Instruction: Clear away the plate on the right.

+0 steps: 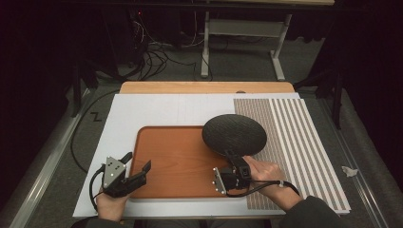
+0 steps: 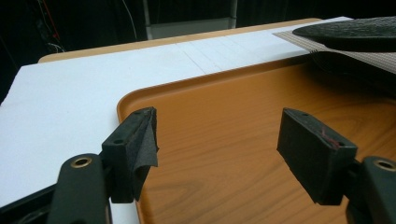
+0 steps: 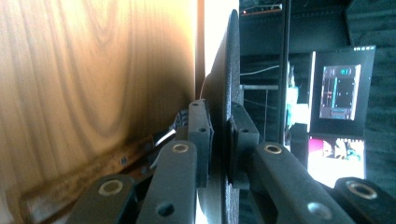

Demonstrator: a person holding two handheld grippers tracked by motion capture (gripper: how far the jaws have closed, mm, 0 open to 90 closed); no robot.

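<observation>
High view: one wooden tray [image 1: 176, 161] lies at the frame's centre on the table [image 1: 157, 111], with nothing resting inside it. One black round disc [image 1: 234, 134] (a textured mat) hovers over its upper right corner, pinched by the right tongs [image 1: 234, 159]. Left tongs [image 1: 138, 164], lower left, gape wide, empty.

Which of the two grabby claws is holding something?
The right gripper is. Its jaws are shut on the edge of the round black textured plate, above the brown wooden tray. The left gripper is open, with nothing between its jaws.
</observation>
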